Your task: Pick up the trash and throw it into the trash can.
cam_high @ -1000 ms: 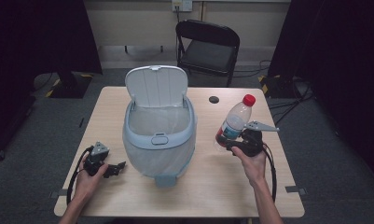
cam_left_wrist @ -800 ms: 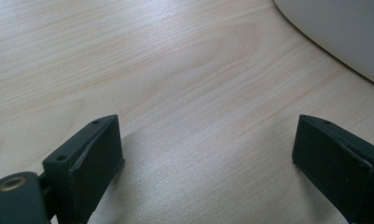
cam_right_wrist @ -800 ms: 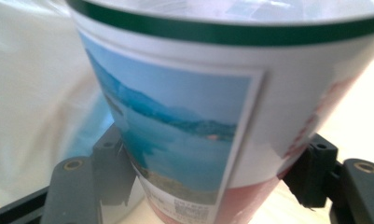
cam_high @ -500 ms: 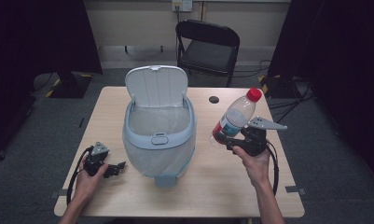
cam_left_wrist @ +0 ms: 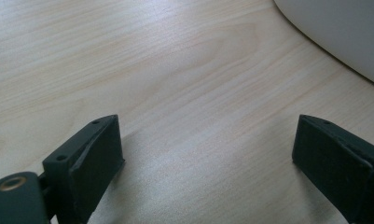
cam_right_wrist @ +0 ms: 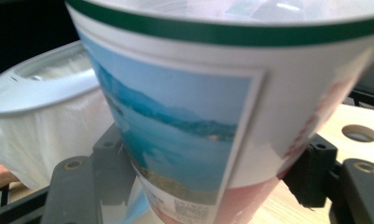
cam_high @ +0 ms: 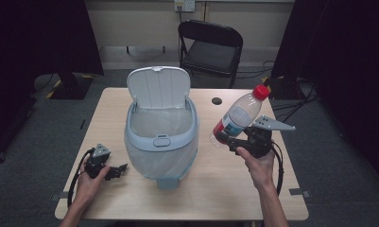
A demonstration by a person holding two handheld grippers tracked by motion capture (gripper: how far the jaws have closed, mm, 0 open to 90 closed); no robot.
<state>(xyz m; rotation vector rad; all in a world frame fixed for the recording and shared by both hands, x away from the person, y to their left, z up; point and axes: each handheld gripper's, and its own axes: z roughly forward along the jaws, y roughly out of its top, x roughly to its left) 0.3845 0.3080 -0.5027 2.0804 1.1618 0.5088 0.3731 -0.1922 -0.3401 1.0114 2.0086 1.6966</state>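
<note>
Clear plastic bottle (cam_high: pixel 236 117), red-capped, clamped tilted in the right tool (cam_high: pixel 230 142), held above the counter (cam_high: pixel 225 184) right of the open bin (cam_high: pixel 161 137). Left tool (cam_high: pixel 115 171) open, resting. Advice: clear the rim, centre over the opening, then release.

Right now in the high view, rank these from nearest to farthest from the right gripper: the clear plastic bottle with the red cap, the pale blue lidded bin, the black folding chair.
1. Clear plastic bottle with the red cap: clamped in the right gripper, tilted up to the right.
2. Pale blue lidded bin: to the gripper's left, mid-table, lid open.
3. Black folding chair: behind the table's far edge.
</note>
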